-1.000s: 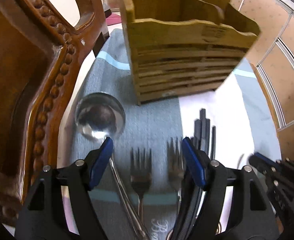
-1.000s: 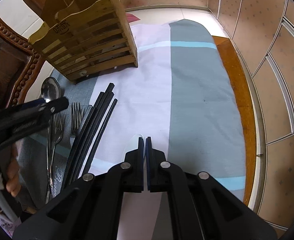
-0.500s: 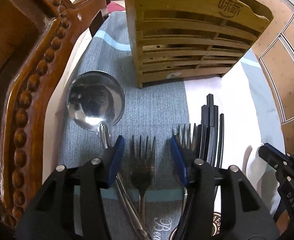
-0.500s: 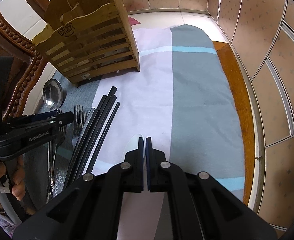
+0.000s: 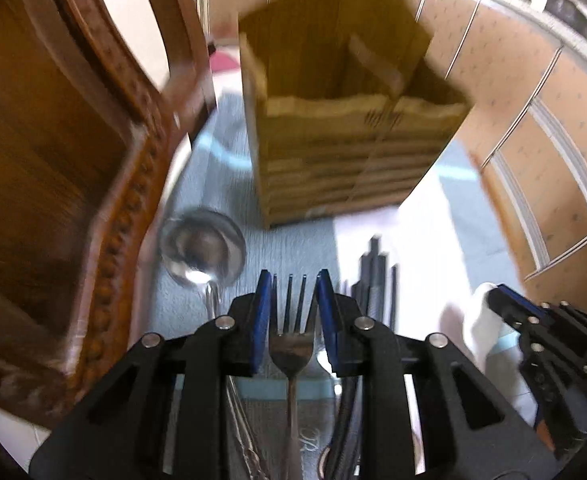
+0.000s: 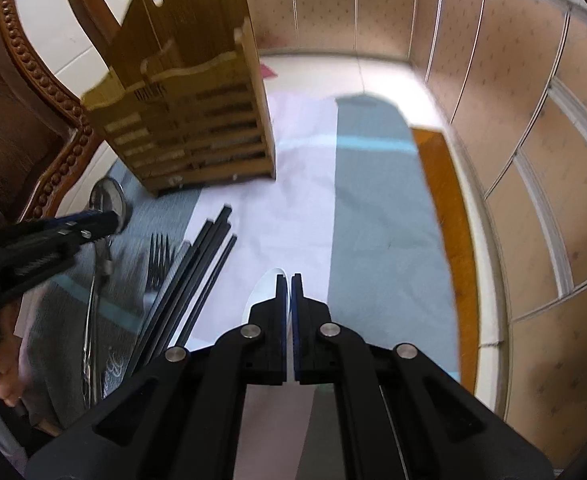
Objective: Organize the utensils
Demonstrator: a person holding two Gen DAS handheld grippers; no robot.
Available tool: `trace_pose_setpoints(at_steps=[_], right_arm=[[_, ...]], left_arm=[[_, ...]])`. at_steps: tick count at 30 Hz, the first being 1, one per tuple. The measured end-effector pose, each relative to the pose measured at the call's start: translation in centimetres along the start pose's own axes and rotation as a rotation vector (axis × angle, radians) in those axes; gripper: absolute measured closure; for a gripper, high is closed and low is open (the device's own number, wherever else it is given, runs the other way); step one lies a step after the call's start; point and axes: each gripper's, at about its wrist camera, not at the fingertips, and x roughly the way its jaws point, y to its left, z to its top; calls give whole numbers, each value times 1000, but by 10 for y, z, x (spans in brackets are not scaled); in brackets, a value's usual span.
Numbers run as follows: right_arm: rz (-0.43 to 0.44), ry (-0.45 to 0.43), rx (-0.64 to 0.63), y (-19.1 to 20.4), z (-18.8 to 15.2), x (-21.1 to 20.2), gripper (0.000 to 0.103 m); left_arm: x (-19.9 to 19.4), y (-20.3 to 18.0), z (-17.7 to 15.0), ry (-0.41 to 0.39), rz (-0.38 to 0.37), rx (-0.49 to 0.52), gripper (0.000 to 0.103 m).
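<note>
Barely started tbh: one fork [image 5: 292, 344] is pinched in the left gripper [image 5: 292, 292], a white spoon [image 6: 270, 286] is clamped in the right gripper [image 6: 289, 280], and the wooden holder [image 5: 345, 148] ahead looks unfilled.

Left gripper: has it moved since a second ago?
Yes. The left gripper has closed its jaws on a fork and lifted it, drawing back from the wooden holder.
</note>
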Motion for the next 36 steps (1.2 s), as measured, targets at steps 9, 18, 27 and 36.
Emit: trace_pose_setpoints(at_steps=[9, 18, 27, 36], right_arm=[[-131, -235, -101, 19, 13, -49, 100], [-177, -358, -109, 19, 58, -86, 100], [-197, -395, -105, 13, 68, -93, 100], [-227, -392, -115, 14, 63, -89, 100]], left_arm=[[-62, -22, 3, -191, 32, 31, 80], [-115, -23, 21, -272, 32, 31, 85], [-132, -24, 22, -261, 27, 36, 100], [-143, -27, 25, -266, 67, 71, 100]])
